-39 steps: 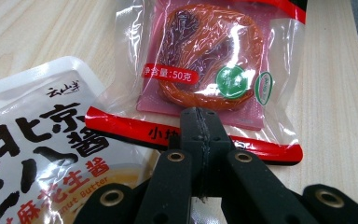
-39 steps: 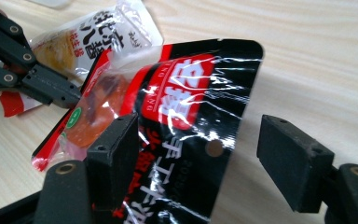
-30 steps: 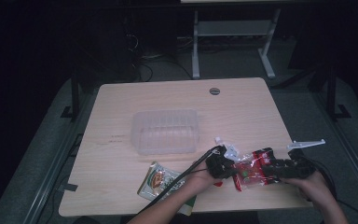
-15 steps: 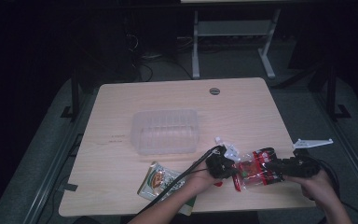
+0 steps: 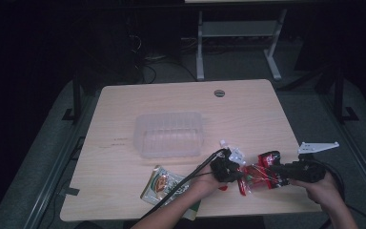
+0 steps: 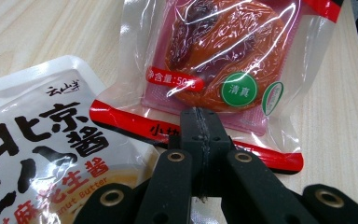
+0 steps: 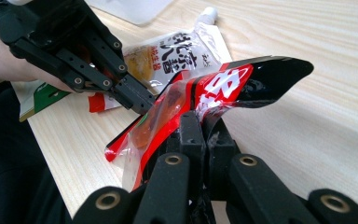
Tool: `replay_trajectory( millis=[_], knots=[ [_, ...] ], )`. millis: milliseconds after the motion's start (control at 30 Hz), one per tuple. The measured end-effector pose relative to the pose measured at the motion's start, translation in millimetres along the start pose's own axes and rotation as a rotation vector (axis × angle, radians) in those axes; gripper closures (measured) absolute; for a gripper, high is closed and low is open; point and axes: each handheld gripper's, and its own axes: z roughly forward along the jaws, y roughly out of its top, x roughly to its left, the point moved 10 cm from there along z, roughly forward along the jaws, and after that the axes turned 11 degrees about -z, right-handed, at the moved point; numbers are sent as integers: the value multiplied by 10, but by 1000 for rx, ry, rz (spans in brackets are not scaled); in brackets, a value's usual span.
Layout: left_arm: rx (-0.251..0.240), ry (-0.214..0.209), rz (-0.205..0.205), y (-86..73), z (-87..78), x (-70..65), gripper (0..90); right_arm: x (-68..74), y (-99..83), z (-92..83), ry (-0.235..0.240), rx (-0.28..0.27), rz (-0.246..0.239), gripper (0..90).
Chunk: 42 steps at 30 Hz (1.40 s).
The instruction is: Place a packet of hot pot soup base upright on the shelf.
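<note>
Dim floor and dark furniture surround a pale wooden table (image 5: 124,143), lit from above, with the person's forearms coming in at the bottom of the high view. Low and right of centre in that view, a red-and-clear snack packet (image 5: 255,175) is held off the tabletop between the two tools. The left gripper view looks straight onto its face: an orange-brown pastry sealed behind clear film, a green round mark, a red band along the near seam.

The left gripper (image 6: 200,122) has its jaws fully together on that red-banded seam, pinching one end of the packet. The right gripper (image 7: 199,125) has just been closing, and its jaws now clamp the opposite end, where the film buckles and curls up over them into a glossy black flap. With one end in each claw and the packet stretched across the gap, I would judge the two holds are set for pulling apart, most likely to tear the wrapper open, or at least to steady it for the next move.

Just beside the packet, partly under it in the left gripper view, lies a white spouted sauce pouch (image 6: 42,135) printed with Chinese characters and the words peanut butter. Further left along the near edge of the table rests a flat green-and-white sachet (image 5: 161,183). Above them, towards the middle of the high view, sits a clear plastic container (image 5: 169,134), well apart from the hands.
</note>
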Motion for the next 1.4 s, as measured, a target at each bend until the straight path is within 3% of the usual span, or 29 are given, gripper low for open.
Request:
replay_trajectory(
  millis=[267,400,500,767,933,1200,1400],
  knots=[
    [10,-24,-23,-3,-4,5,899,75,114,-48,66,-92,1,900],
    [4,-40,-43,14,-35,14,898,108,219,-98,71,-154,-9,900],
    [-21,-54,-44,72,-114,6,898,127,298,-135,69,-200,-11,900],
    [-39,-74,-40,136,-412,-27,872,192,466,-165,55,-246,-39,900],
    [-40,-74,-18,132,-630,-28,790,187,576,-178,34,-269,-51,900],
    [-4,-77,25,-45,-960,-5,601,155,760,-177,8,-288,-44,900],
    [-12,-67,7,-216,-1227,56,491,153,929,-105,10,-298,-43,900]
  ],
)
